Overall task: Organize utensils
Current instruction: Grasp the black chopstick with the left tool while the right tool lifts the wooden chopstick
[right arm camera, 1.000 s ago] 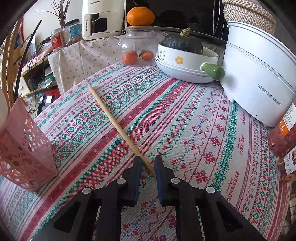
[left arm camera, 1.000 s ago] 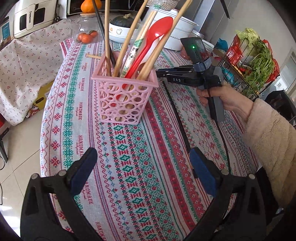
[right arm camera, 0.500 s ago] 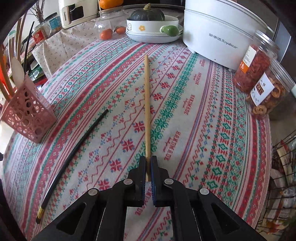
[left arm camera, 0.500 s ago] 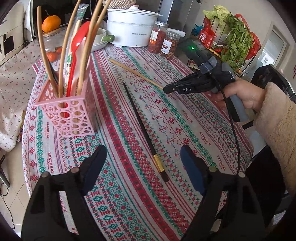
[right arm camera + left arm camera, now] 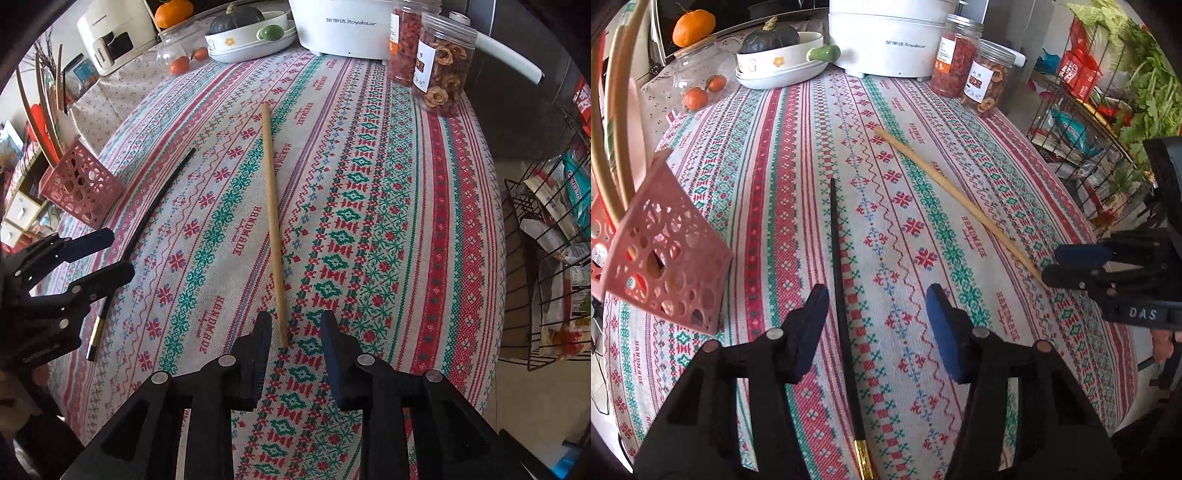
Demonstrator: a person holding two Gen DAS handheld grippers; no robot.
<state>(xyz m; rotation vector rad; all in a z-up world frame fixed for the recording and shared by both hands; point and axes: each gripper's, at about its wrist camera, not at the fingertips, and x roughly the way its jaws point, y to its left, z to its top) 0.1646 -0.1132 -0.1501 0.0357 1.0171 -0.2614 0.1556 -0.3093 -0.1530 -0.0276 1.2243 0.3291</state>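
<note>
A black chopstick (image 5: 842, 295) with a gold end lies on the patterned tablecloth (image 5: 905, 155). My left gripper (image 5: 877, 314) hangs over it with its jaws closing; the stick runs between them near the left pad, untouched. A wooden chopstick (image 5: 273, 221) lies flat to the right. My right gripper (image 5: 293, 341) has its jaws opening around the stick's near tip, pads off it. The pink perforated holder (image 5: 665, 251) with chopsticks and a red spoon stands at the left. From the right wrist view the left gripper (image 5: 107, 254) straddles the black chopstick (image 5: 147, 221).
At the table's far edge stand a white cooker (image 5: 890, 37), two jars of dried food (image 5: 971, 70), a bowl with a squash (image 5: 779, 51) and a glass jar of tangerines (image 5: 698, 85). A wire rack (image 5: 1089, 147) with greens and packets sits off the right edge.
The right gripper let go of the wooden chopstick, which now lies flat. The left gripper swung right from the pink holder, came over the black chopstick and narrowed its jaws.
</note>
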